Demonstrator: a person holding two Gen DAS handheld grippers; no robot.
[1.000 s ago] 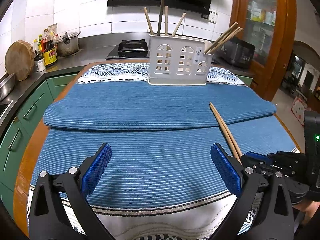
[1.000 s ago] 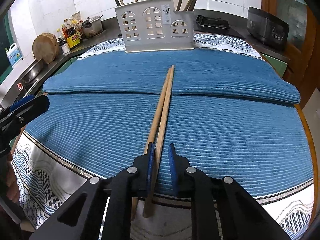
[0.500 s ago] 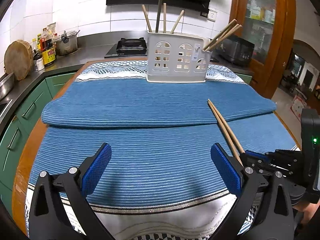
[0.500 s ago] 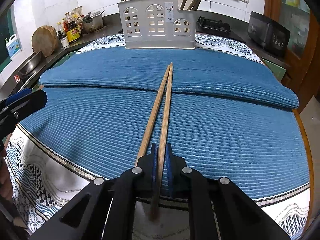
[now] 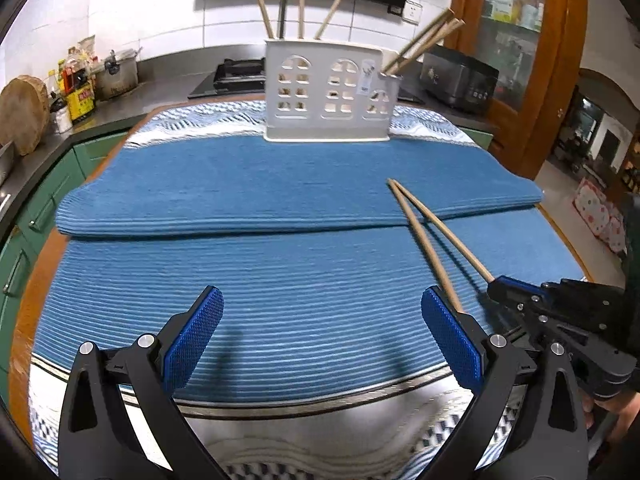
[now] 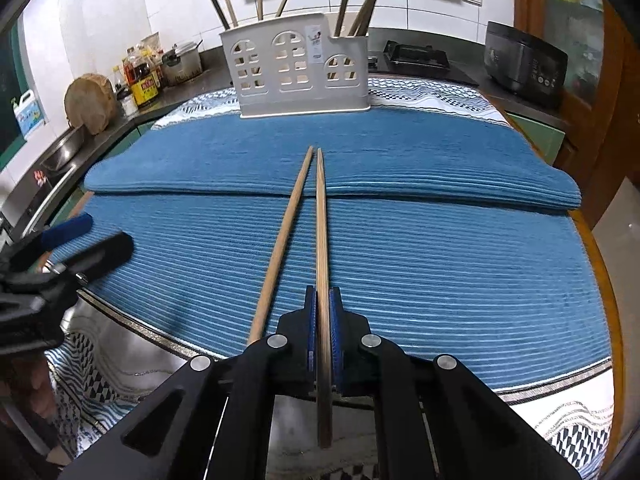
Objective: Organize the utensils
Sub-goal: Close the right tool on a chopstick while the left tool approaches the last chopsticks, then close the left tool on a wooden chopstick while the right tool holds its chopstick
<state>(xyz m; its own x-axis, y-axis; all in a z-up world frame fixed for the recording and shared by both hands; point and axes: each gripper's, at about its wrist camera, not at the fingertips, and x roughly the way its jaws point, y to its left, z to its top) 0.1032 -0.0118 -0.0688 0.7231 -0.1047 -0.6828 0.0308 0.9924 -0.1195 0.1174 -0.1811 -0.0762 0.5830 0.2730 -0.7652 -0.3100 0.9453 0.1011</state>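
Observation:
My right gripper [image 6: 322, 300] is shut on one wooden chopstick [image 6: 321, 224], which points forward at the white utensil holder [image 6: 298, 68]. A second chopstick [image 6: 282, 240] lies on the blue mat just left of it, outside the jaws. In the left wrist view the two chopsticks [image 5: 424, 232] show as a narrow V with the right gripper [image 5: 496, 286] at their near ends. My left gripper [image 5: 320, 336] is open and empty, low over the mat's front edge. The holder [image 5: 326, 94] at the table's far end has several chopsticks standing in it.
A folded blue mat [image 6: 400, 160] covers the table over a patterned cloth [image 6: 560, 412]. A counter on the left holds a round chopping block [image 5: 22, 114], bottles and a pot. A stove [image 5: 240, 76] and a black appliance [image 6: 524, 62] stand behind the table. A wooden door frame is on the right.
The right gripper closed on one chopstick and raised its near end slightly; the other chopstick slipped out to the left and the pair splayed apart. The left gripper stayed open.

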